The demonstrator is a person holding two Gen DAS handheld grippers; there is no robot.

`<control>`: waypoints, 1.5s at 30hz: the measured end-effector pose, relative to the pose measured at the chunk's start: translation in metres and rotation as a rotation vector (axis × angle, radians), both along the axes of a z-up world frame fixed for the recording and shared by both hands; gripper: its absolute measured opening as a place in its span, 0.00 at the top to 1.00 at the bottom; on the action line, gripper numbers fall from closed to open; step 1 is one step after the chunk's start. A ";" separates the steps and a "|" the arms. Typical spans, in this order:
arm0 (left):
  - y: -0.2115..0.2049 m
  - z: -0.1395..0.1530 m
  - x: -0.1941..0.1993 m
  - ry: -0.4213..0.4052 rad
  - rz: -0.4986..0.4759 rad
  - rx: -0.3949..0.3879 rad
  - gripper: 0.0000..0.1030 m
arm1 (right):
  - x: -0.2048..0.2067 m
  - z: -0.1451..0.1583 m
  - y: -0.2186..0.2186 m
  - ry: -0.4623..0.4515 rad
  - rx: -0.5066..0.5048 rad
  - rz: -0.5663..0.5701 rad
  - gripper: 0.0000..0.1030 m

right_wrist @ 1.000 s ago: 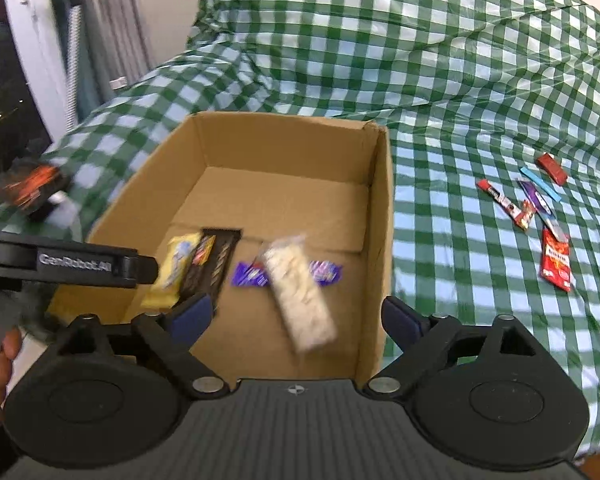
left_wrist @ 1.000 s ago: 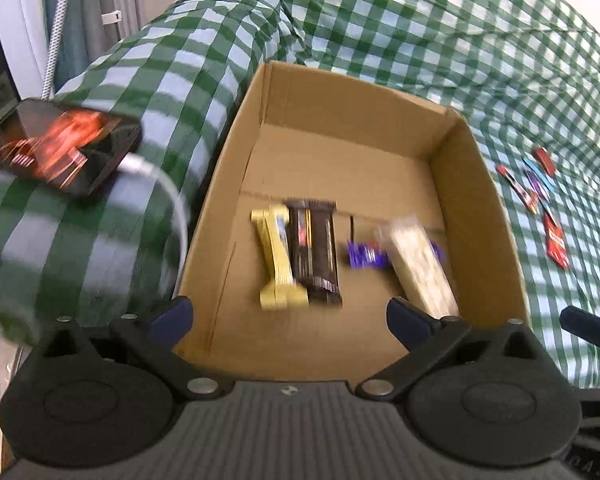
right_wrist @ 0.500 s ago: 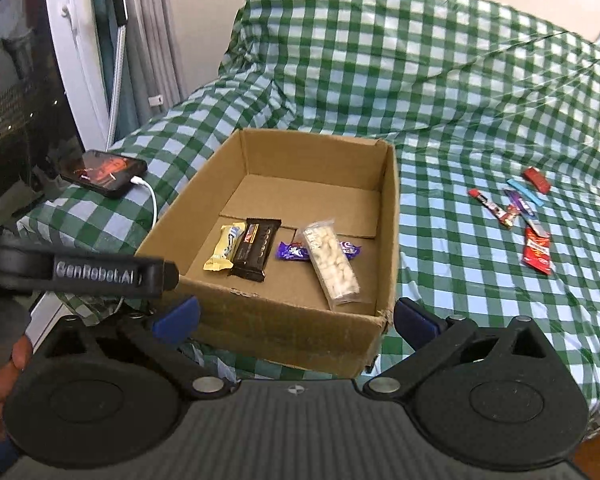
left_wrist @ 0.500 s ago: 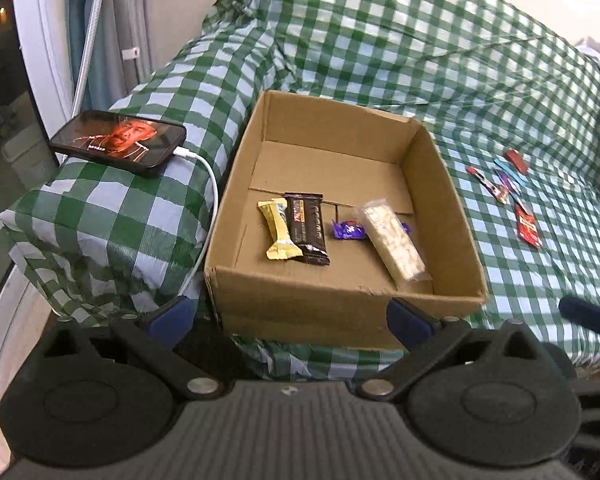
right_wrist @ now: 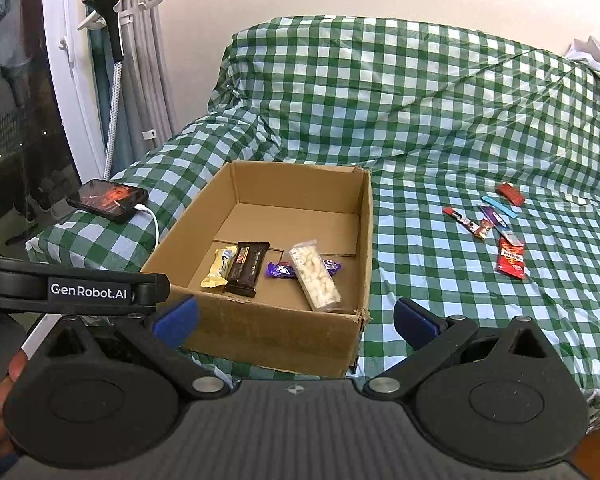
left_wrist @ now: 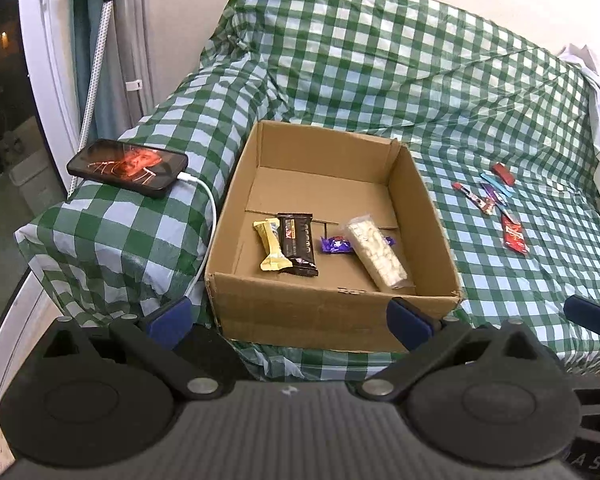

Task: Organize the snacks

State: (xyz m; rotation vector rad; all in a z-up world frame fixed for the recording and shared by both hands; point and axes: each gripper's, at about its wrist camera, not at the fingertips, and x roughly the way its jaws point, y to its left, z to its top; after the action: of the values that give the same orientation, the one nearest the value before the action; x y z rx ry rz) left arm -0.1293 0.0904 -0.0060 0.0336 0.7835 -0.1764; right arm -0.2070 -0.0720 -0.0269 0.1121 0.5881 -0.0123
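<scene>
Where white lettering shows, "GenRobot.AI" on the left gripper (right_wrist: 176, 320) beside cardboard box (right_wrist: 284, 332)

Open cardboard box (left_wrist: 332, 312) at frame centre on green-checked cloth, holding four snacks on its floor: yellow bar (left_wrist: 269, 250) and dark brown bar (left_wrist: 299, 244) side by side at 9 o'clock, purple candy (left_wrist: 334, 245) centrally, clear packet of white pieces (left_wrist: 376, 254) at 3 o'clock, overlapping the candy. Loose wrappers (left_wrist: 496, 204) scattered on cloth, well apart at 2 o'clock from the box, red packet (left_wrist: 514, 235) nearest.
</scene>
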 end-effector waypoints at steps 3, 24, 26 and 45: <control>0.000 0.003 -0.003 -0.011 -0.004 0.001 0.00 | -0.004 0.002 0.001 -0.009 -0.002 -0.002 0.01; 0.001 0.003 -0.006 -0.004 -0.006 0.008 0.00 | -0.007 0.001 0.002 -0.007 0.005 -0.004 0.01; 0.002 0.002 -0.006 0.002 -0.007 0.008 0.00 | -0.006 0.000 0.002 -0.001 0.008 -0.005 0.01; 0.001 -0.006 0.002 0.027 -0.011 0.016 0.00 | 0.000 -0.005 0.001 0.031 0.025 -0.005 0.01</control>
State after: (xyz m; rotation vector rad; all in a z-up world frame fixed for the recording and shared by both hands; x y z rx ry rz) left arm -0.1270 0.0919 -0.0123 0.0509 0.8115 -0.1815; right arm -0.2067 -0.0710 -0.0319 0.1376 0.6191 -0.0117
